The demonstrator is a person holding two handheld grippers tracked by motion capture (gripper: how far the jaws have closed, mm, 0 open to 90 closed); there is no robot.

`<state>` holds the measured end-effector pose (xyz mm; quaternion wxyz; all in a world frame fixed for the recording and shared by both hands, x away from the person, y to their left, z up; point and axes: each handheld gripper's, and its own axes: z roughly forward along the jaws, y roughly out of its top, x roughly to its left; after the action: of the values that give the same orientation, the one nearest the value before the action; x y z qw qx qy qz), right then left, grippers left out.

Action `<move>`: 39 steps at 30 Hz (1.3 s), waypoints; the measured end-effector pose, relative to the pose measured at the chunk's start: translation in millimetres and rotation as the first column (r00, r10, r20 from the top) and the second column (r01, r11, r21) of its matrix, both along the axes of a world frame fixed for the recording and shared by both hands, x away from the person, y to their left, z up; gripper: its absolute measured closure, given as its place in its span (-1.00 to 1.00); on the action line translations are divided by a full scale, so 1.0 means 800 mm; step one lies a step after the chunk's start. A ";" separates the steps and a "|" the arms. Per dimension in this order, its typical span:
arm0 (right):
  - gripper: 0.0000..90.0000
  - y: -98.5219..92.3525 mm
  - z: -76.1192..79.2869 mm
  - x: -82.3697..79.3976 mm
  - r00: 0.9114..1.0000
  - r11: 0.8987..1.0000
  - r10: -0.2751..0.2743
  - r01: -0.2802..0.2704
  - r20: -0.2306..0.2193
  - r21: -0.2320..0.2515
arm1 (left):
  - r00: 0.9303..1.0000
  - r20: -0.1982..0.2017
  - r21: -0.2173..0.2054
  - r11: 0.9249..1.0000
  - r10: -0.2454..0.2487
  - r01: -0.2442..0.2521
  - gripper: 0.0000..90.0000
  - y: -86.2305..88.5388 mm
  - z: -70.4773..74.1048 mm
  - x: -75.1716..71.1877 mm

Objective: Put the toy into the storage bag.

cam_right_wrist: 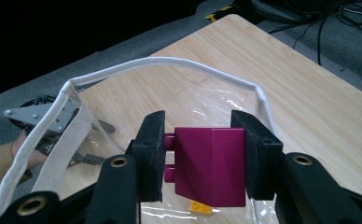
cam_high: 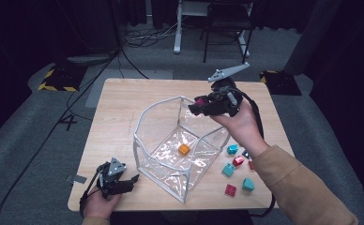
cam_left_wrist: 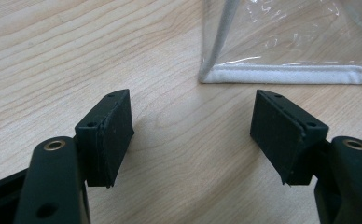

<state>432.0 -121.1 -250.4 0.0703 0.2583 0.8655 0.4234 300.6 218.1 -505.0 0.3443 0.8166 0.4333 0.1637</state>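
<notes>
a magenta block (cam_right_wrist: pixel 210 165) sits clamped between the two jaws of the right gripper (cam_high: pixel 200 105), its studs pointing toward one jaw; in the high view the block (cam_high: pixel 200 100) is held up over the far right rim of a clear plastic bin (cam_high: pixel 145 119) with white fabric edging. the right gripper view looks down past the block into that bin (cam_right_wrist: pixel 179 63), whose white rim curves around in front of the jaws.

the bin stands open-topped in the middle of the wooden table (cam_high: pixel 119 101). one orange block (cam_high: pixel 184 149) lies on its transparent floor, and a corner of the same orange block (cam_right_wrist: pixel 201 208) peeps out beneath the magenta one in the right gripper view.

on the table just right of the bin lies a loose group of blocks: teal ones (cam_high: pixel 232 149) and red ones (cam_high: pixel 230 190), partly covered by the person's right forearm in a tan sleeve (cam_high: pixel 302 187).

the left gripper (cam_high: pixel 126 180) rests low at the near left corner of the table, just beside the bin's near corner. its jaws stand wide apart with nothing between them, over bare wood, and the bin's white-edged lower corner (cam_left_wrist: pixel 281 73) lies just ahead of them without touching
</notes>
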 end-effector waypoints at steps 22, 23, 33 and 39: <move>0.27 0.096 -0.061 0.020 0.992 0.982 0.051 -0.071 -0.113 -0.176 | 1.000 -0.002 0.002 1.000 -0.002 0.002 -0.33 0.000 0.000 0.001; 0.27 0.099 -0.064 0.021 0.991 0.980 0.051 -0.074 -0.122 -0.186 | 1.000 -0.002 0.002 1.000 -0.002 0.002 -0.33 0.000 0.000 0.001; 0.27 0.113 -0.087 0.028 0.975 0.950 0.044 -0.109 -0.220 -0.294 | 1.000 -0.002 0.000 1.000 -0.001 0.001 -0.33 0.000 0.000 0.000; 0.26 0.117 -0.091 0.026 0.970 0.939 0.056 -0.132 -0.237 -0.317 | 1.000 -0.002 0.000 1.000 -0.001 0.001 -0.33 0.000 0.000 0.000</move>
<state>452.7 -27.8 -323.0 -0.0061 0.2471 0.9379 0.2434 301.0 218.0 -504.8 0.3438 0.8171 0.4332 0.1628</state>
